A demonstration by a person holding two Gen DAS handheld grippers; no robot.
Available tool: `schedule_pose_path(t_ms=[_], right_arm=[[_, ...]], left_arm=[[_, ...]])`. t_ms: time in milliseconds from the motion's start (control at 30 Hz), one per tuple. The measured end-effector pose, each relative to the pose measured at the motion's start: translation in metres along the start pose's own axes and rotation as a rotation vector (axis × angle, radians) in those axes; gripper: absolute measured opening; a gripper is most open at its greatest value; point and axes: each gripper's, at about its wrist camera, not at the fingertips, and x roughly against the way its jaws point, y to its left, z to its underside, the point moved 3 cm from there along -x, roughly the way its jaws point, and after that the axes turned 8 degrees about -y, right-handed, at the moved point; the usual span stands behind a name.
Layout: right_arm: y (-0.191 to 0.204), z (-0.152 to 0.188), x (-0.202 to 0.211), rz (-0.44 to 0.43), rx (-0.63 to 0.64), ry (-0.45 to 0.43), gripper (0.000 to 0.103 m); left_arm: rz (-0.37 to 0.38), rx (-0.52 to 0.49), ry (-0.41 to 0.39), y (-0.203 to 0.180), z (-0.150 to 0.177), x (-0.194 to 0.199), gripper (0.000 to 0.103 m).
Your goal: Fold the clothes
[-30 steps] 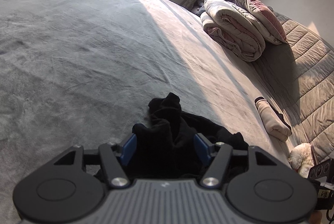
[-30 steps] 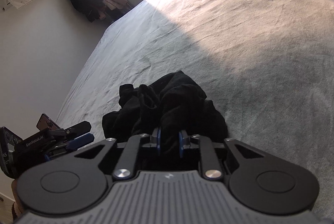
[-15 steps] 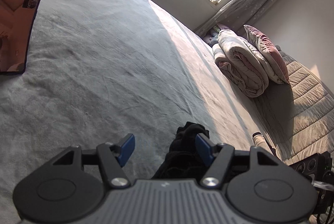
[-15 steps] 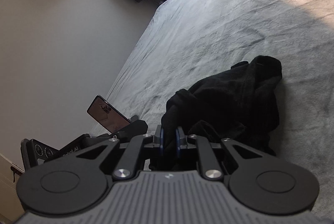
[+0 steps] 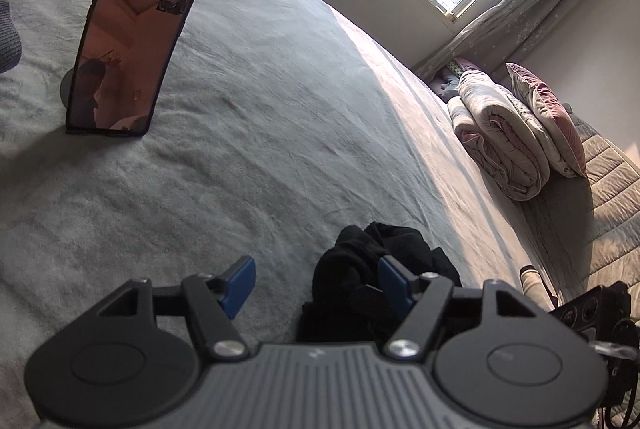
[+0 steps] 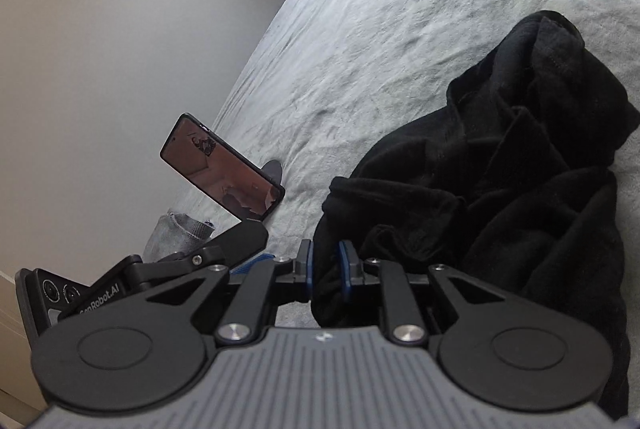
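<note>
A crumpled black garment [image 6: 500,169] lies on the grey bed cover [image 5: 280,117]. My right gripper [image 6: 325,261] pinches a fold at the garment's left edge between its blue pads, and its jaws are opening slightly. In the left wrist view the same black garment [image 5: 360,269] bunches against the right blue pad. My left gripper [image 5: 316,283] is wide and still opening, with only that edge of cloth inside the gap and nothing pressed. The left gripper's body [image 6: 140,269] shows at the lower left of the right wrist view.
A phone [image 5: 136,33] leans on a stand at the bed's left side, also in the right wrist view as a phone [image 6: 220,165]. A folded quilt [image 5: 500,145] and pillow [image 5: 548,117] sit far right. A rolled beige cloth [image 5: 534,283] lies near the quilted headboard.
Both grippers swung left, bringing the phone into view. The left gripper slid off the garment, which now sits only at its right pad. The right gripper kept its fold of cloth.
</note>
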Motion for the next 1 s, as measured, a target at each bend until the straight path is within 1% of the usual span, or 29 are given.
schedule_pose_path(t_ms=[33,100,167,233,400,467,533,600,633,700,733,767,800,900,1000], right_arm=[[0.000,0.001,0.005,-0.009,-0.006,-0.003,0.022],[0.000,0.000,0.017,-0.014,-0.013,-0.021,0.033],[-0.001,-0.004,0.031,-0.015,-0.011,-0.046,0.039],[-0.004,-0.010,0.046,-0.009,-0.003,-0.074,0.040],[-0.024,-0.026,0.080,0.078,0.021,-0.167,0.040],[-0.039,-0.030,0.088,0.117,0.002,-0.192,0.040],[-0.054,-0.030,0.092,0.156,-0.023,-0.201,0.040],[-0.066,-0.027,0.090,0.189,-0.039,-0.193,0.040],[-0.070,-0.025,0.087,0.202,-0.041,-0.182,0.040],[-0.074,-0.019,0.076,0.224,-0.033,-0.150,0.040],[-0.074,-0.016,0.070,0.230,-0.028,-0.134,0.040],[-0.075,-0.012,0.065,0.231,-0.026,-0.117,0.037],[-0.076,-0.008,0.060,0.233,-0.027,-0.105,0.024],[-0.078,-0.005,0.057,0.237,-0.049,-0.110,0.014],[-0.079,-0.008,0.070,0.249,-0.052,-0.147,0.012]], left_arm=[[0.000,-0.002,0.003,-0.001,0.001,-0.001,0.069],[0.002,-0.005,0.004,-0.004,0.001,-0.004,0.072],[0.001,-0.018,0.017,-0.009,0.003,-0.008,0.072],[-0.002,-0.035,0.027,-0.013,0.006,-0.012,0.072],[-0.016,-0.074,0.058,-0.023,0.014,-0.026,0.072],[-0.022,-0.088,0.076,-0.027,0.019,-0.032,0.072],[-0.038,-0.117,0.101,-0.033,0.025,-0.039,0.072],[-0.073,-0.139,0.123,-0.036,0.031,-0.046,0.070],[-0.085,-0.138,0.132,-0.036,0.034,-0.049,0.067],[-0.093,-0.124,0.151,-0.037,0.037,-0.054,0.045],[-0.091,-0.112,0.159,-0.037,0.038,-0.055,0.040],[-0.091,-0.103,0.161,-0.037,0.038,-0.056,0.034],[-0.093,-0.108,0.157,-0.039,0.038,-0.055,0.028],[-0.085,-0.122,0.136,-0.048,0.037,-0.053,0.022],[-0.037,-0.111,0.122,-0.059,0.035,-0.051,0.020]])
